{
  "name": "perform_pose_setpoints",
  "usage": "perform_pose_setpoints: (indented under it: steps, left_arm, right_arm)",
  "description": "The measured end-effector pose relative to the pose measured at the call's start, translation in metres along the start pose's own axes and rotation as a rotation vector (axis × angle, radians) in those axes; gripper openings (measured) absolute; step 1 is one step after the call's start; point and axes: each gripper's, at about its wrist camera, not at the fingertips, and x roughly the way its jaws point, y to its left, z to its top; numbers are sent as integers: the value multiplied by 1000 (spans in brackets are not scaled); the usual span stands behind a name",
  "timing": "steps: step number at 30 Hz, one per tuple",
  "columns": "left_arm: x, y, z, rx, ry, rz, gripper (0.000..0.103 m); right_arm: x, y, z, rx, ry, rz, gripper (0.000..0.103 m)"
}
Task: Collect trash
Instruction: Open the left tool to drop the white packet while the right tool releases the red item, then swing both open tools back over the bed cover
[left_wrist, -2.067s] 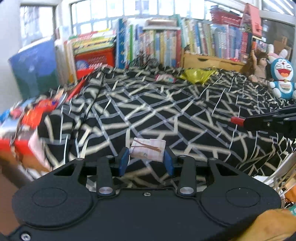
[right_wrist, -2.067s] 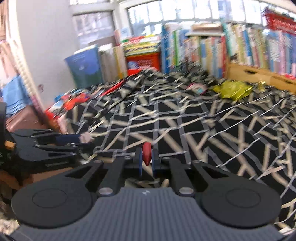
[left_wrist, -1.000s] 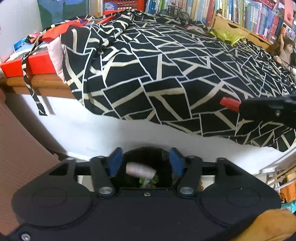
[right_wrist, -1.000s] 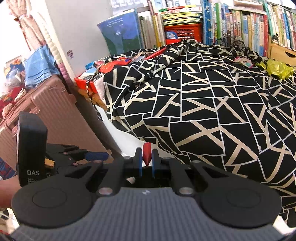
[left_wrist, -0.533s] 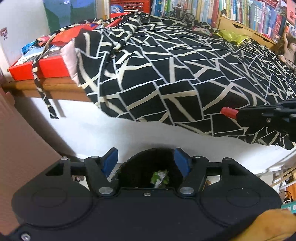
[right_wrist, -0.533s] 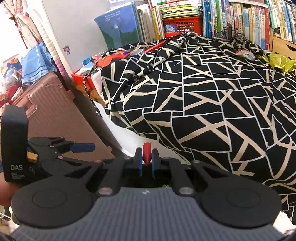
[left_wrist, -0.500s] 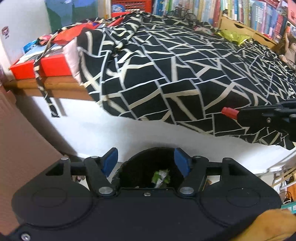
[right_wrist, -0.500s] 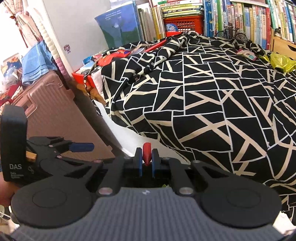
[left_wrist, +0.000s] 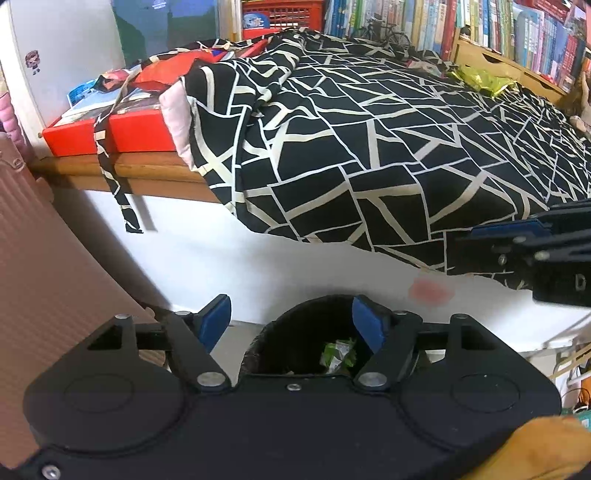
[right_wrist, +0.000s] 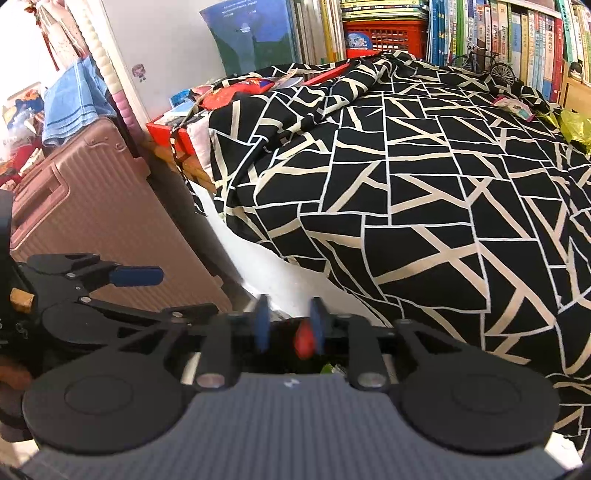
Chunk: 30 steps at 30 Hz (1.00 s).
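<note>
Bookshelves (right_wrist: 480, 33) line the far wall ahead of both your claws, and a black quilt with cream lines (left_wrist: 388, 147) covers the bed in front of you, hanging over its white side.

Your left gripper (left_wrist: 291, 323) points down at a dark trash bin (left_wrist: 266, 347) standing just below and between its blue fingertips (left_wrist: 218, 319). Its jaws are opening, already wide, with nothing clamped between them; a crumpled green-and-white wrapper (left_wrist: 338, 354) lies inside the bin. Off to its right your right gripper (left_wrist: 524, 240) reaches in from the edge, and a blurred pinkish-red smear (left_wrist: 430, 290) shows just below its tip against the white bed side.

Your right gripper (right_wrist: 288, 326) gives you what that view cannot: its jaws are opening and motion-blurred, and a small red piece of trash (right_wrist: 303, 341) sits loose between them, close to the right pad; whether it touches that pad is unclear. Just beneath, only a corner of the wrapper (right_wrist: 328, 368) peeks out; the bin itself is hidden behind the claw body. To its left you see your left gripper (right_wrist: 136, 276), and beyond it a pink ribbed suitcase (right_wrist: 92, 221) with a blue towel (right_wrist: 74, 99) draped on top. A yellow-green wrapper (right_wrist: 572, 127) lies far ahead on the quilt.
</note>
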Motion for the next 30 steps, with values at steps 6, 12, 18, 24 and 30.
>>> perform_pose_setpoints:
  steps: [6,12,18,24,30]
  left_arm:
    - [-1,1,-1,3,1,7,78]
    - [-9,-2,0,4,-36,14,101]
    - [-17,-7,10,-1,-36,0,103]
    - [-56,-14,39,-33,-118,-60,103]
    - [-89,-31,86,13,-176,-92,103]
  right_arm:
    - [-2,0,-1,-8,-11,-20,75]
    - [-20,-3,1,-20,-104,-89,103]
    - [-31,-15,8,-2,-102,-152,103]
    - [-64,-22,23,12,-140,-115,103]
    - [-113,-20,50,-16,-255,-178,103]
